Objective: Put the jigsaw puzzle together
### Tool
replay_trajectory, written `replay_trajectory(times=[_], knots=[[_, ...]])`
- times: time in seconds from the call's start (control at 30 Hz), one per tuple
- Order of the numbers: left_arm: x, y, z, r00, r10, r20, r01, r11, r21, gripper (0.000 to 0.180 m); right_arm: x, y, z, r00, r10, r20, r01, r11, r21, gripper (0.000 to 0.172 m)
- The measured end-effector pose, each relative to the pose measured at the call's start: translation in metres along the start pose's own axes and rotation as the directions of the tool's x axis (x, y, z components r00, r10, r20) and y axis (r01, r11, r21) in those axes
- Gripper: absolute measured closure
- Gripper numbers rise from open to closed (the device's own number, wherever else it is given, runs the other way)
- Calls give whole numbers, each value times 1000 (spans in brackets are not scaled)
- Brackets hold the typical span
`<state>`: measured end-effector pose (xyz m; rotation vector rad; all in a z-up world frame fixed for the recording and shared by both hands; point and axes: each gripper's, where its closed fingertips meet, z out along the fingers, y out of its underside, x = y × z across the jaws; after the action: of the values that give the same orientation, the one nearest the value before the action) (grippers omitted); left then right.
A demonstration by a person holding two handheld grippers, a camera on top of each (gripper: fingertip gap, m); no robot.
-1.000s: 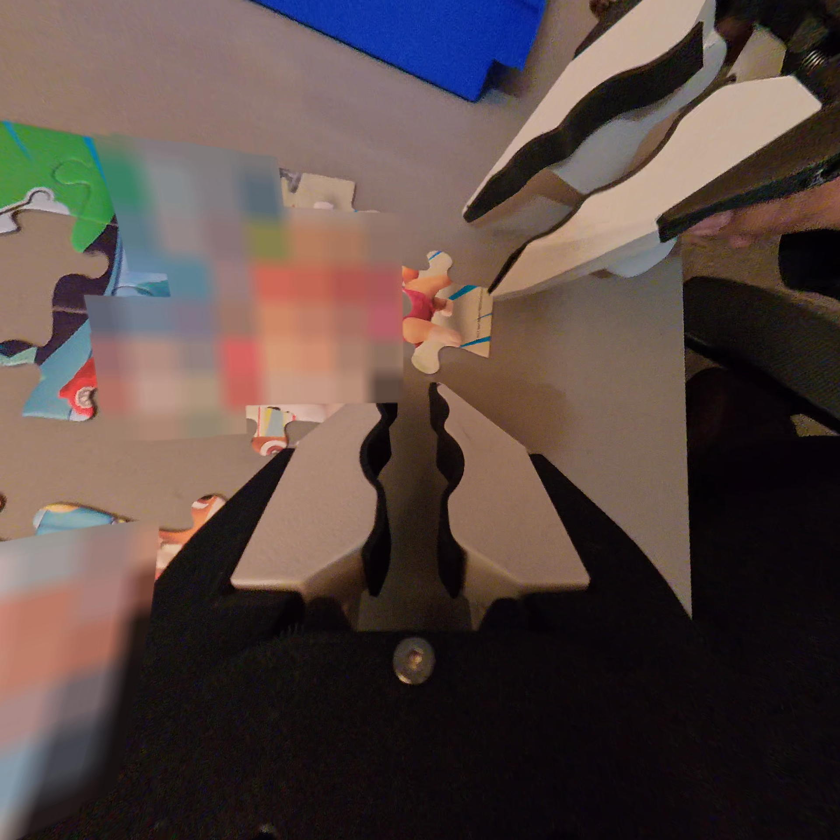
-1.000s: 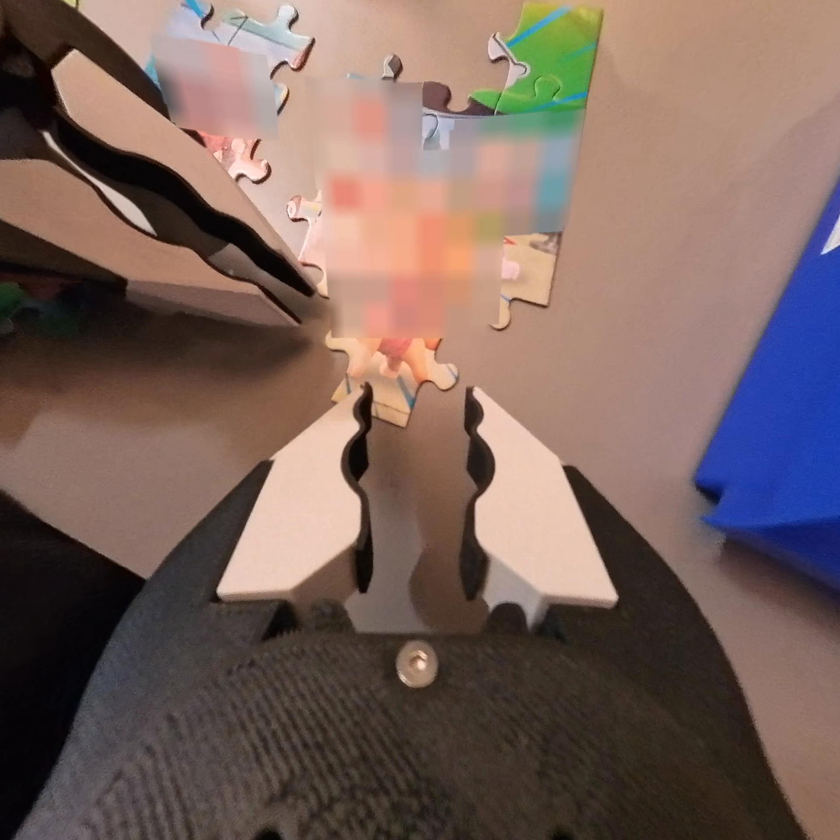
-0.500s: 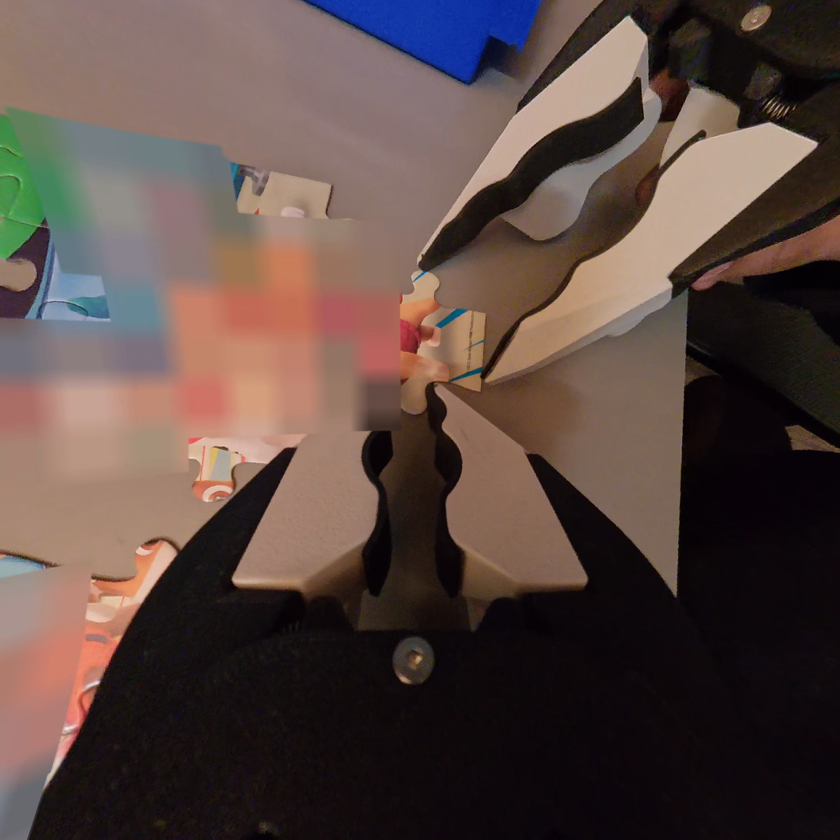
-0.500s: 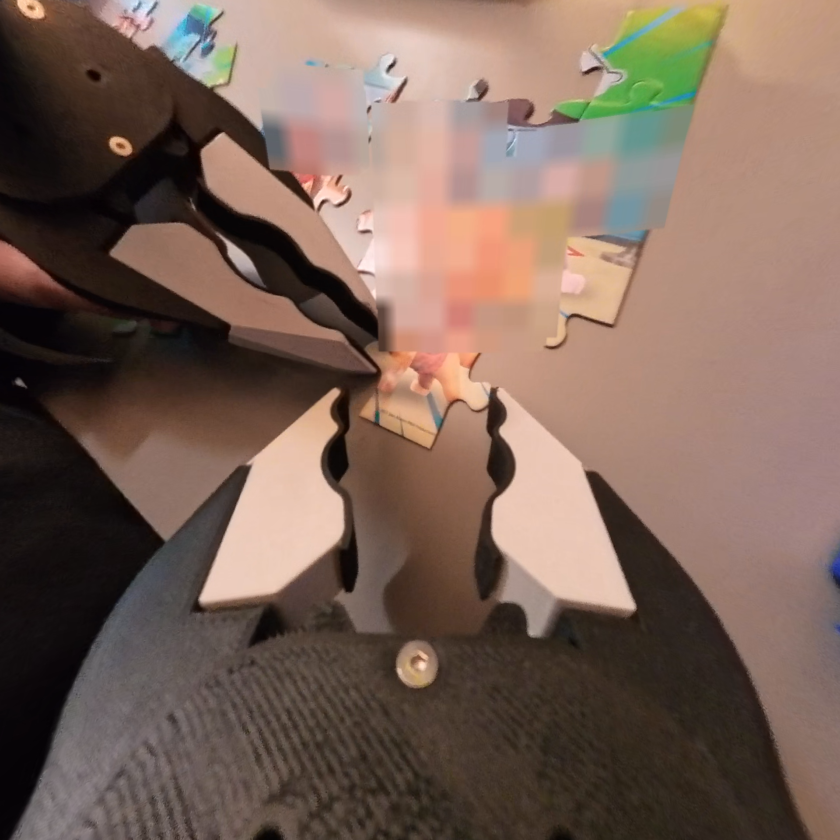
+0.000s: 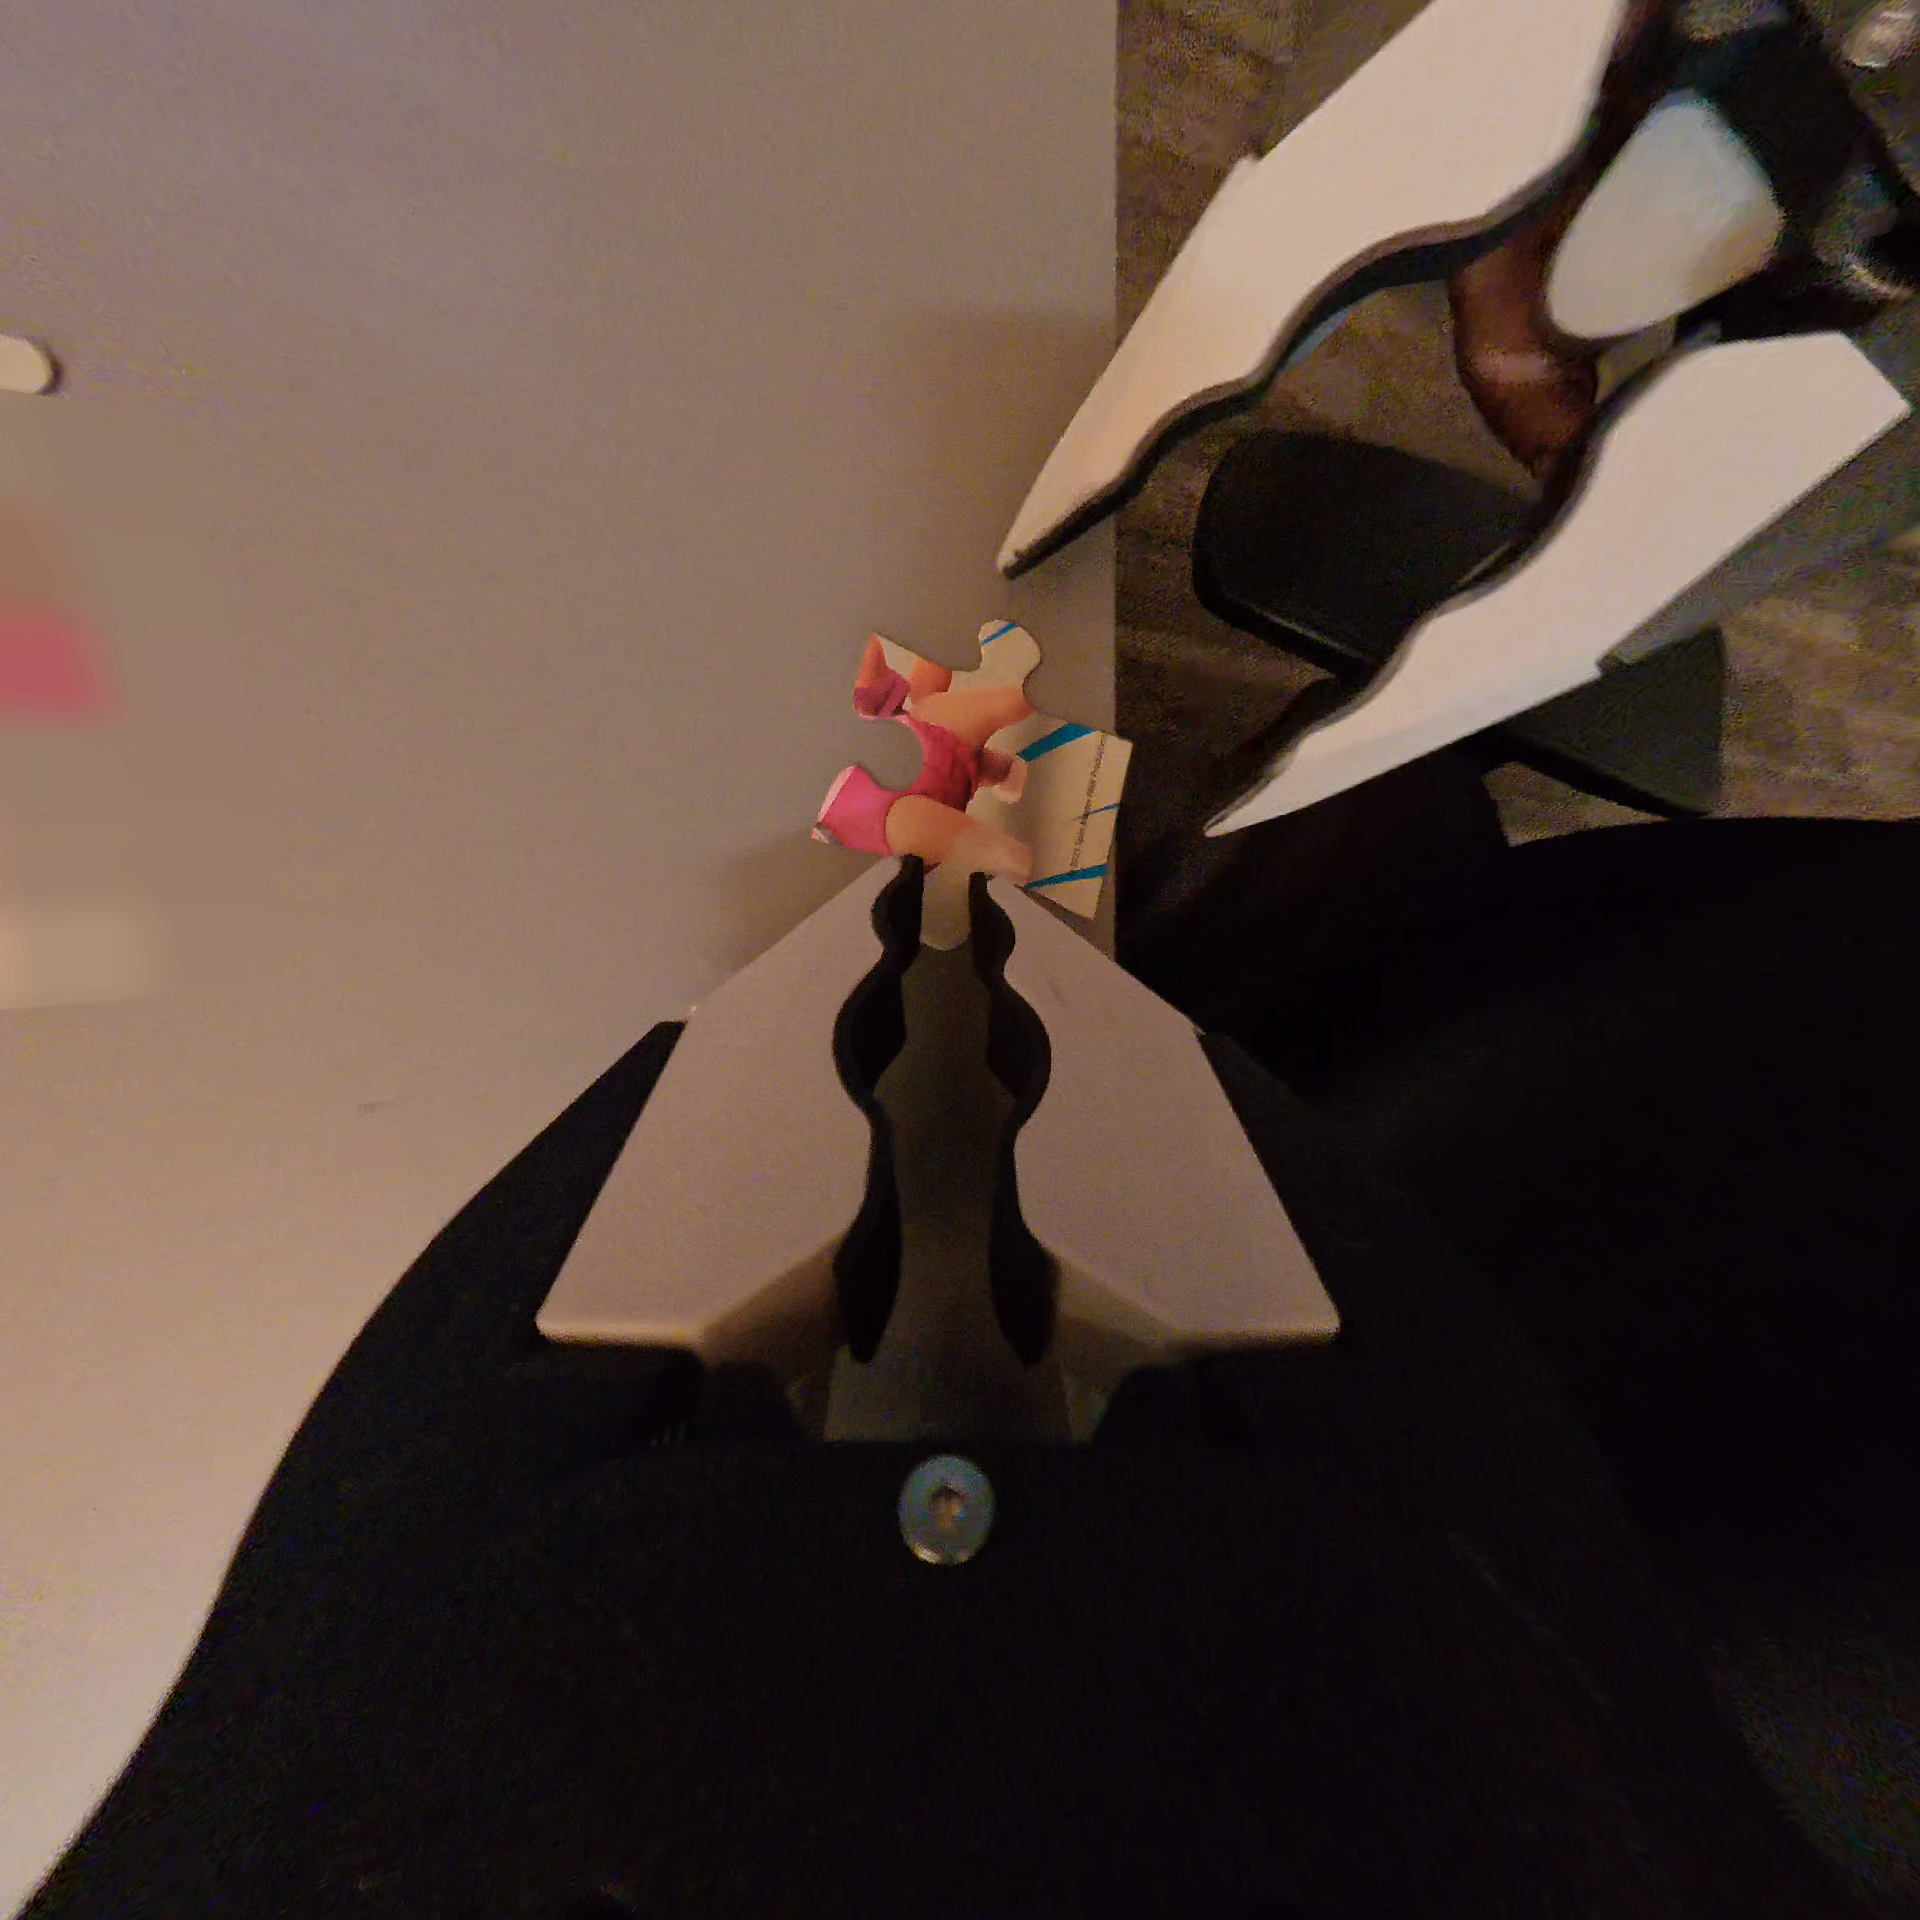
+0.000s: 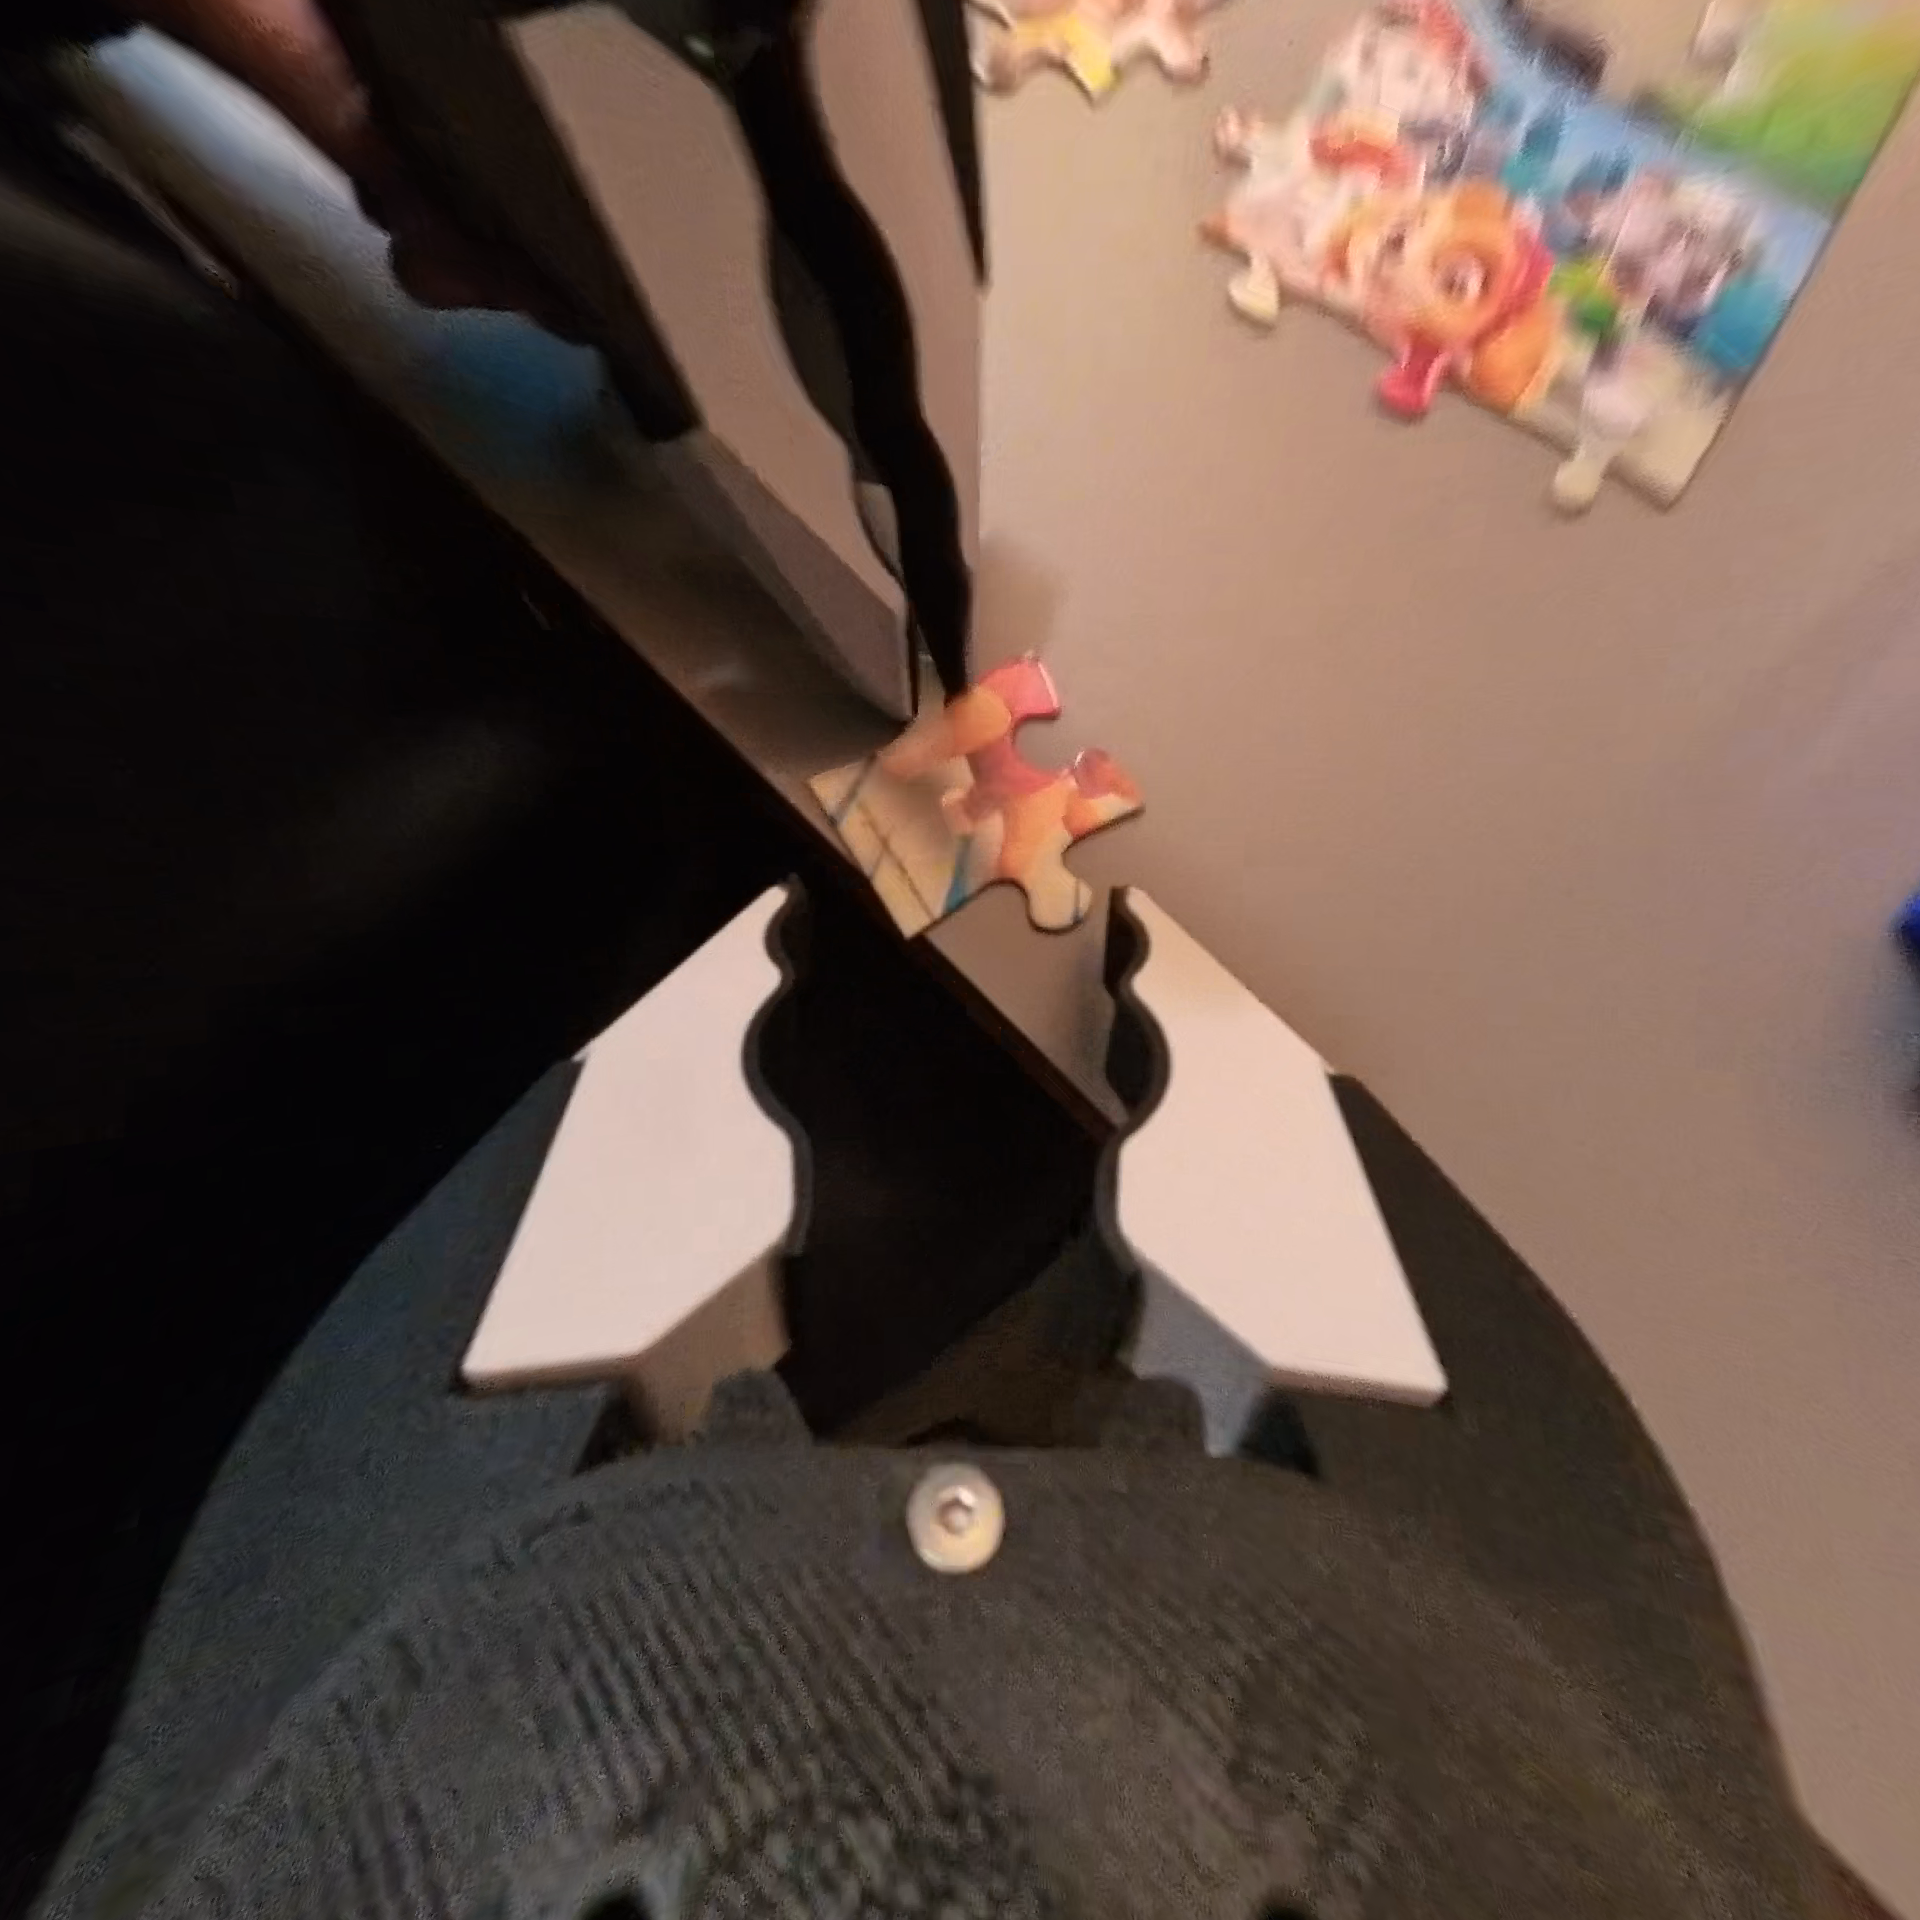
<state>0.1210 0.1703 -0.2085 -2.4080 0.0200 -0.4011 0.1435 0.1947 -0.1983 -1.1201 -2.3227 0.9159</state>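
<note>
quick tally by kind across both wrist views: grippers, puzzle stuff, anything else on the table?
Grippers: 2, left gripper pinching the tab of the loose puzzle piece, right gripper open beside it
Loose puzzle pieces at the table edge: 1
Assembled puzzle sections: 1, part-built puzzle
Blurred pieces at top: 1 cluster, count unclear
Tables: 1
Total: 6

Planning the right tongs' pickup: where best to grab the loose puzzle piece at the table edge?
Probably the straight edge of the puzzle piece: it overhangs the table rim, so come from off the table. The left tongs already pinch one tab; the right tongs hang open alongside.
</note>
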Motion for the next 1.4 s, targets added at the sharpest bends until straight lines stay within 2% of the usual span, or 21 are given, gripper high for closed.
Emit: replay_trajectory(times=[0.07, 0.13, 0.23, 0.33, 0.43, 0.53, 0.63, 0.73, 0.83, 1.0, 1.13, 1.4], knots=[[2, 1, 0, 999, 18, 33, -18, 1000, -7, 173, -5, -5, -5, 974, -193, -116, 197, 980, 23, 119], [5, 2, 1, 999, 16, 38, -15, 1000, -8, 173, -9, -5, -2, 911, -360, -201, 362, 932, -27, 124], [14, 4, 2, 1000, -1, 19, 1, 1000, 0, 173, -14, 7, 12, 843, -499, -204, 476, 866, -149, 132], [11, 6, -2, 999, -6, 48, 6, 1000, 11, 169, -15, 9, 12, 790, -574, -215, 542, 818, -192, 152], [1, 3, -16, 996, -29, 87, 24, 998, 55, 167, -15, 2, 3, 771, -596, -226, 567, 803, -184, 161], [-23, -5, -36, 986, -95, 136, 76, 988, 138, 164, -4, -17, -10, 739, -605, -296, 590, 794, -150, 171], [-53, -13, -55, 970, -188, 156, 153, 965, 211, 161, 17, -36, -8, 697, -626, -350, 623, 770, -137, 172], [-80, -21, -64, 957, -240, 162, 197, 949, 245, 160, 42, -57, 5, 591, -707, -389, 711, 684, -163, 172], [-108, -25, -65, 946, -233, 227, 181, 957, 228, 159, 66, -74, 26, 488, -784, -384, 792, 583, -181, 172], [-132, -28, -52, 934, -208, 290, 162, 971, 174, 149, 95, -80, 57, 416, -850, -324, 857, 485, -172, 172], [-143, -28, -50, 921, -208, 328, 160, 973, 168, 147, 98, -77, 66, 418, -863, -282, 874, 467, -134, 172], [-153, -23, -50, 917, -228, 328, 188, 971, 151, 148, 100, -69, 75, 406, -878, -253, 892, 441, -97, 170]])
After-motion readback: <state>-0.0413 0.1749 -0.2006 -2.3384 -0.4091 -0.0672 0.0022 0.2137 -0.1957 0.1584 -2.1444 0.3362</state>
